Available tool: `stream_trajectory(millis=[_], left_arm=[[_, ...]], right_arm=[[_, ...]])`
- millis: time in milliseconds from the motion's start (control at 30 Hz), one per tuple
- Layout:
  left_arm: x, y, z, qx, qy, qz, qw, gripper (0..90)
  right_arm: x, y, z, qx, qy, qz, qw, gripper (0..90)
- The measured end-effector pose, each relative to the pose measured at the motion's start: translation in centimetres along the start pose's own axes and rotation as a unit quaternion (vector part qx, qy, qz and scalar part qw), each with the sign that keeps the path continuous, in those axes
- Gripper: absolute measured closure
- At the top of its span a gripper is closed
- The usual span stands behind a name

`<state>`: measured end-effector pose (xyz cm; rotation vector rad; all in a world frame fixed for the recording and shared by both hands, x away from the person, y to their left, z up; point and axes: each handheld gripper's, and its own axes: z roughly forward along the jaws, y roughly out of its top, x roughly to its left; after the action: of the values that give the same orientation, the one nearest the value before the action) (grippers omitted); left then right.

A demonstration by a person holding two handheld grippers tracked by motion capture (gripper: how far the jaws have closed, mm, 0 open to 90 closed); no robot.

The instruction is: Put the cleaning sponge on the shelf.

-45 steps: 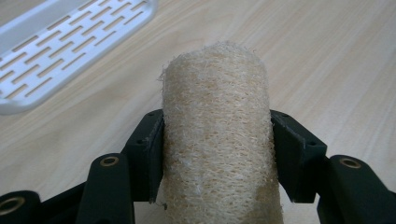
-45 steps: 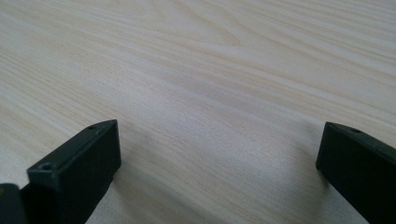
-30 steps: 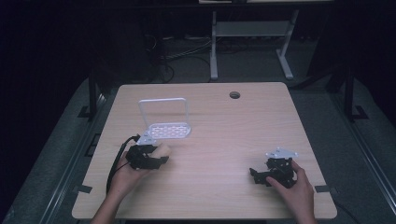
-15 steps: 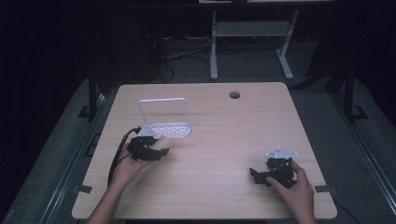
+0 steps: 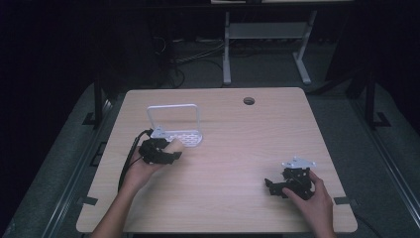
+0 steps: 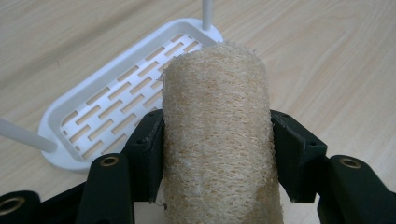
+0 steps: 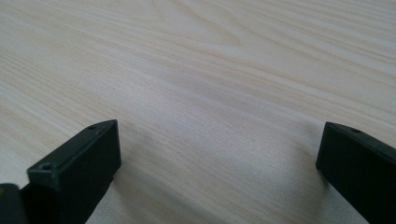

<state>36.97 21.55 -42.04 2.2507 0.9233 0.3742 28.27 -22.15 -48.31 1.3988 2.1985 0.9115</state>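
A beige loofah roll [image 6: 215, 140] is clamped between the black jaws of my left gripper [image 6: 217, 133], which is shut on it. In the high view the left gripper [image 5: 168, 152] holds the loofah [image 5: 174, 145] just in front of a white slotted tray [image 5: 185, 137] with an upright wire frame. The tray [image 6: 70, 156] lies directly beyond the loofah's tip. At the table's right, my right gripper [image 5: 271, 187] rests low over the wood. Its jaws stand wide apart in the right gripper view [image 7: 219, 158], with bare wood between them.
The light wooden table [image 5: 237, 148] has a round cable hole [image 5: 248, 100] at the back. Dark floor, cables and a grey stand's legs [image 5: 262, 44] lie beyond the far edge. Bare wood spans between the two grippers.
My left gripper has edged away from the person toward the white tray, turning a little with the loofah in it. The right gripper has stayed in place.
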Motion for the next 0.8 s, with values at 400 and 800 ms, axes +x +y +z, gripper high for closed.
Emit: stream_trajectory(millis=[400, 800], left_arm=[[1.1, 1.1, 1.1, -0.001, 0.007, -0.005, 1.0000, 41.1], [2.0, 2.1, 2.9, 0.011, 0.016, -0.005, 0.9998, 41.2]], right_arm=[[0.0, 0.0, 0.0, 0.000, 0.000, 0.000, 1.0000, 0.0], [0.0, 0.0, 0.0, 0.000, 0.000, 0.000, 1.0000, 0.0]])
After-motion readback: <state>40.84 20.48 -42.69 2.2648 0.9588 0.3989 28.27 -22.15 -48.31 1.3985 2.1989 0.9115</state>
